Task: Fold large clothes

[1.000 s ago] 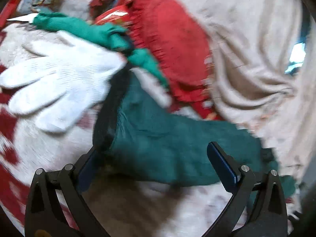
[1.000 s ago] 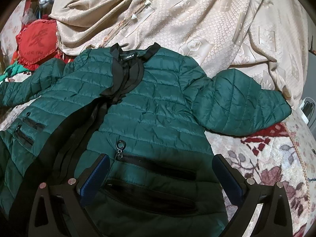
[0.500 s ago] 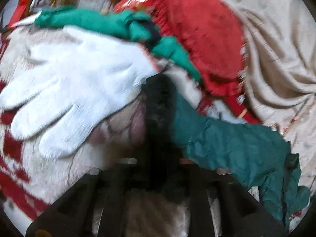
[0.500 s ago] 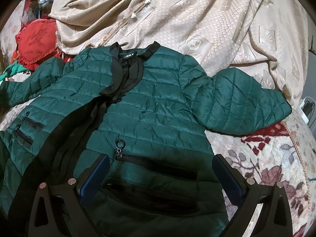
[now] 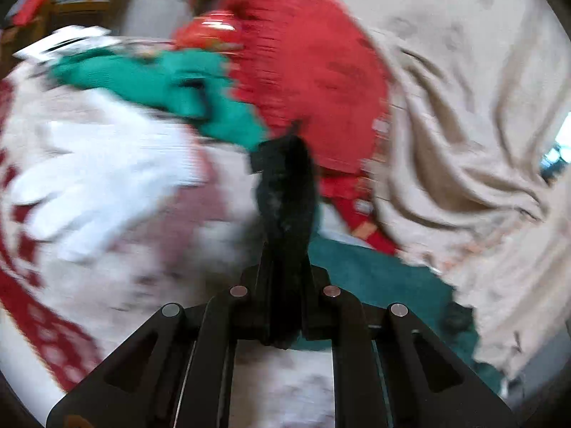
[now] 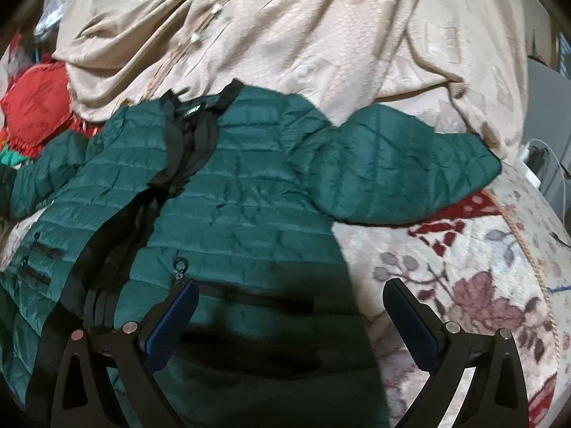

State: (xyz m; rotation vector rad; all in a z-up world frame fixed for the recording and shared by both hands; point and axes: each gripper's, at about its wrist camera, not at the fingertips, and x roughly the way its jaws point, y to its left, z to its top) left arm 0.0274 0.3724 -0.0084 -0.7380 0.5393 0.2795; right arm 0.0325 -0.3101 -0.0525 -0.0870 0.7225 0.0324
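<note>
A dark green quilted jacket (image 6: 242, 192) with black trim lies spread, front up, on a flowered bed cover. Its right sleeve (image 6: 396, 171) sticks out to the right. My right gripper (image 6: 289, 306) is open and empty, hovering above the jacket's lower right edge. My left gripper (image 5: 285, 249) is shut on the black cuff (image 5: 285, 185) of the jacket's left sleeve (image 5: 378, 278) and lifts it. That view is blurred.
A beige bedspread (image 6: 303, 35) is heaped behind the jacket. A red cushion (image 5: 314, 82) and a light green cloth (image 5: 178, 82) lie near the left sleeve. A white glove (image 5: 107, 178) lies at left. The flowered cover (image 6: 464, 285) shows at right.
My left gripper closed on the black cuff and pulled it up. My right gripper moved right and back, so the jacket sits further left in its view.
</note>
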